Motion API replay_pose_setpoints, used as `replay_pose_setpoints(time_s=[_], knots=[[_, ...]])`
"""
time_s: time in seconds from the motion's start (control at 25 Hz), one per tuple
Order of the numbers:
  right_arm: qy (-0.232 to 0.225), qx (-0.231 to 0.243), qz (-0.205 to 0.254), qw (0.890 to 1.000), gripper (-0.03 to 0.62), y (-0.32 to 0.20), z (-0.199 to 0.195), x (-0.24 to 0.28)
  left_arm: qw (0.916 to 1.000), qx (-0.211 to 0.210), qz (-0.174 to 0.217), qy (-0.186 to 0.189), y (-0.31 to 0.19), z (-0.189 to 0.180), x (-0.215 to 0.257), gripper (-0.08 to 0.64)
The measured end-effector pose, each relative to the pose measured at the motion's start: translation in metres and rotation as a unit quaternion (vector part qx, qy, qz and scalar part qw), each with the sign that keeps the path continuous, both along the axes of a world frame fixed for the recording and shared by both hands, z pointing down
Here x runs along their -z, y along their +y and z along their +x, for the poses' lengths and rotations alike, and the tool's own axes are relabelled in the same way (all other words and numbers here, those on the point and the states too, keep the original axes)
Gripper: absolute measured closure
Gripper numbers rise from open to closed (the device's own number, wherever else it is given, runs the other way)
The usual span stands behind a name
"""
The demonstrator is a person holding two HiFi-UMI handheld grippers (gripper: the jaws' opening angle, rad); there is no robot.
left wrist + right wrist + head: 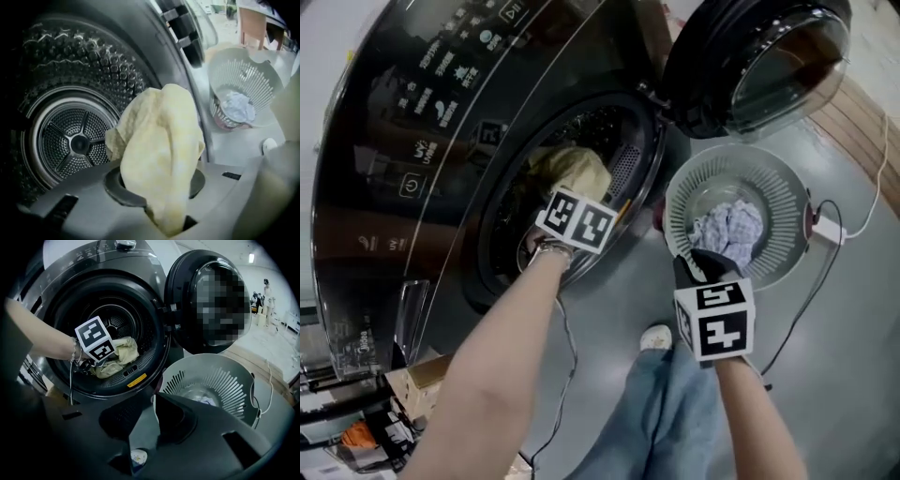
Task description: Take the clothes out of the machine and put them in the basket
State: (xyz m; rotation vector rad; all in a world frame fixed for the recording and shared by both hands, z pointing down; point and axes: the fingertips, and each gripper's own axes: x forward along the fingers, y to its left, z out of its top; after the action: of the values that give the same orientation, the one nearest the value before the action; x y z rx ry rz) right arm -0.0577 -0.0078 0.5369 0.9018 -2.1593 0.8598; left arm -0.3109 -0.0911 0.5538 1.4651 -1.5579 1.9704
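A pale yellow cloth (159, 145) hangs pinched in my left gripper (171, 220), which is shut on it just outside the steel drum (75, 140). In the head view this cloth (574, 169) sits at the mouth of the dark washing machine (441, 141), behind the left marker cube. My right gripper (700, 258) hovers over the near rim of the grey slotted basket (769, 164), jaws together with nothing between them. A blue-and-white checked cloth (731, 230) lies in the basket's bottom. The right gripper view shows the left hand and yellow cloth (117, 355) at the drum opening.
The round machine door (759, 56) stands swung open above the basket. A white plug block with cable (828, 230) lies right of the basket. The person's jeans leg and white shoe (656, 337) stand on the grey floor. Boxes (412, 384) sit at lower left.
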Motion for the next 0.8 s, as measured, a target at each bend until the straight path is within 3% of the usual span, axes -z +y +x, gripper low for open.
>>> replay_pose_setpoints(time_s=[0.28, 0.52, 0.8], knots=[[-0.002, -0.016, -0.013, 1.0, 0.589, 0.0, 0.026, 0.023, 0.9995, -0.007, 0.012, 0.028, 0.003, 0.037, 0.019, 0.456], [-0.027, -0.059, -0.033, 0.997, 0.589, 0.003, 0.045, 0.037, 0.9959, 0.007, 0.026, 0.086, 0.012, 0.073, 0.03, 0.456], [-0.013, -0.092, -0.043, 0.995, 0.589, 0.012, 0.077, 0.039, 0.9865, 0.042, 0.052, 0.15, 0.021, 0.113, 0.044, 0.456]])
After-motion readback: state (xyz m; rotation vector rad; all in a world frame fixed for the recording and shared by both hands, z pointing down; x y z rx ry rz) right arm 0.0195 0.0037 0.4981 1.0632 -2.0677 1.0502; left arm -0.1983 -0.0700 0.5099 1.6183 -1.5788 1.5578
